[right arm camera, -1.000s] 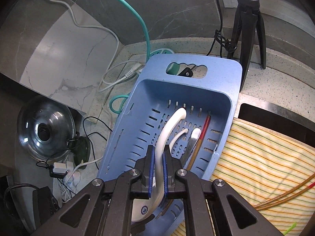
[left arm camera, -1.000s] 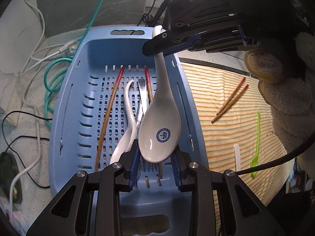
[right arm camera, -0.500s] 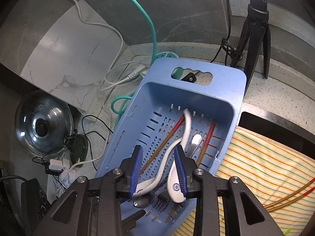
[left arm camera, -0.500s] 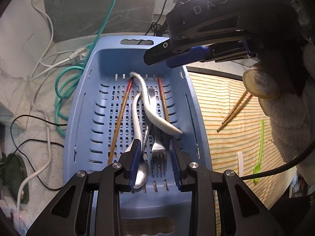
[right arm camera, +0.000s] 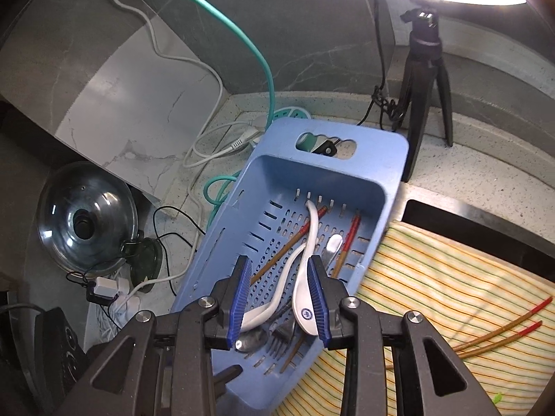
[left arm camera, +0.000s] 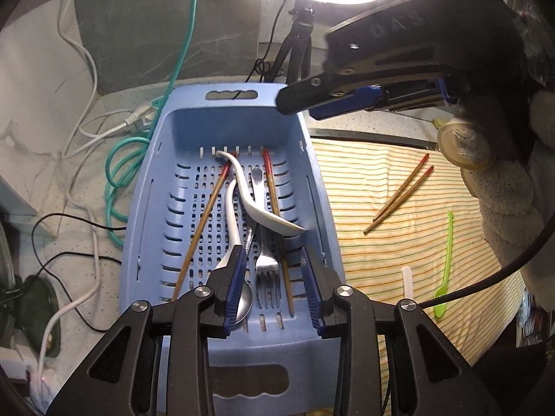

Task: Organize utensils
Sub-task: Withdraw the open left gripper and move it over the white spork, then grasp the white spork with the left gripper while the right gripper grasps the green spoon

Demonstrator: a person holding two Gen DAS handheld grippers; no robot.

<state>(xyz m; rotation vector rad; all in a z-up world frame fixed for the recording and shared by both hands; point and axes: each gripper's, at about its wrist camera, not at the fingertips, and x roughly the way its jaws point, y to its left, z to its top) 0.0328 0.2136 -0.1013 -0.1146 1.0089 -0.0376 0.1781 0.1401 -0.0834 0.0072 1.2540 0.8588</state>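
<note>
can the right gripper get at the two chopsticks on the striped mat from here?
Probably yes. The right gripper is open and empty above the blue basket. The chopsticks lie bare on the striped mat beside it, nothing over them.

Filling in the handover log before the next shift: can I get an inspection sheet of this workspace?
Surface: speckled counter, striped cloth beside the basket.
Job's things: blue basket holds two white spoons, fork, metal spoon, two chopsticks. On the cloth: chopstick pair, green spoon, white stick.
Clutter: pot lid, tripod.
Grippers: left tongs and right tongs open, empty, above the basket.
Cables: green, white, black, left of basket.
Surroundings: marble wall, bright lamp overhead.
</note>
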